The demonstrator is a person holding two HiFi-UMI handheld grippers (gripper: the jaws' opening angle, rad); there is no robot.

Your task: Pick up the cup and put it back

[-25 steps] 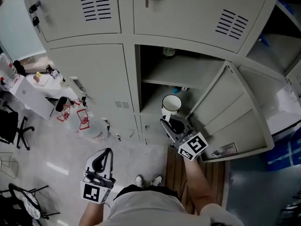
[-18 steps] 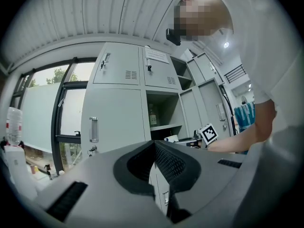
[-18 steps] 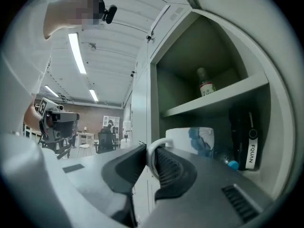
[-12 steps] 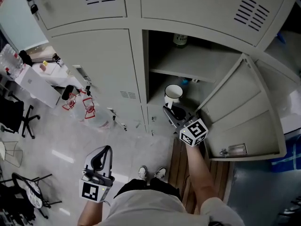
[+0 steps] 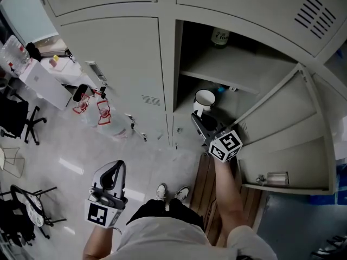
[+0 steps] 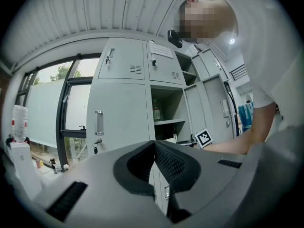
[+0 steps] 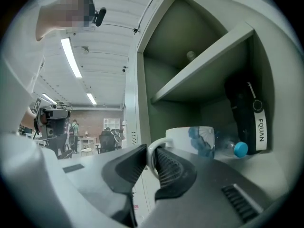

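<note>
Grey lockers point(image 5: 114, 64) are filling the background, one with its door point(image 5: 282, 140) hanging open; inside it the cup point(image 5: 204, 99) is showing upright in the lower compartment, near the shelf's front edge, with a blue-capped bottle point(image 7: 241, 149) lying just beside it; the right gripper point(image 5: 199, 122) is reaching in and pinching the cup's handle point(image 7: 151, 156) between its jaws; the left gripper point(image 5: 112, 172) is hanging low over the floor point(image 5: 59, 161), jaws pressed together on nothing.

White cup point(image 5: 204, 99), blue print, upright, inside lower locker compartment point(image 5: 185, 93).
</note>
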